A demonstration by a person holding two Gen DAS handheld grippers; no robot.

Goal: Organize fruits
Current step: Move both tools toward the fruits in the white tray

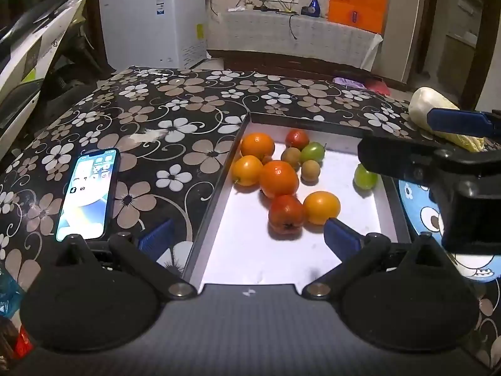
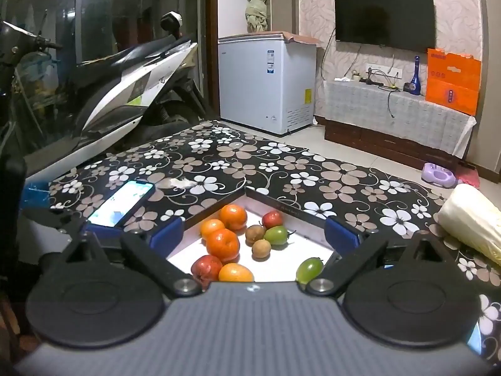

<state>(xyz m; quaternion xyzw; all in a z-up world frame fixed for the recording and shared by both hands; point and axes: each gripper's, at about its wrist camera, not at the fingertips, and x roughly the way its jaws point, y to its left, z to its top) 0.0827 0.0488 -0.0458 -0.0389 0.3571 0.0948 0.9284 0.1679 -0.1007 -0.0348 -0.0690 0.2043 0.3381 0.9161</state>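
A shallow white tray (image 1: pixel 244 250) with dark walls sits on the flowered table and holds several fruits: oranges (image 1: pixel 278 178), a red fruit (image 1: pixel 285 214), small brown fruits (image 1: pixel 310 170) and green ones (image 1: pixel 364 177). My left gripper (image 1: pixel 247 235) is open and empty over the tray's near left part, its right finger close to an orange (image 1: pixel 321 207). My right gripper (image 2: pixel 254 233) is open and empty above the tray (image 2: pixel 291 211), fruits (image 2: pixel 223 244) between its fingers. The right gripper body (image 1: pixel 438 172) shows at the right in the left wrist view.
A lit phone (image 1: pixel 89 194) lies on the table left of the tray. A cabbage (image 2: pixel 472 222) lies at the table's right edge. A blue patterned plate (image 1: pixel 419 210) sits right of the tray. A scooter (image 2: pixel 109 94) and a freezer (image 2: pixel 266 81) stand beyond the table.
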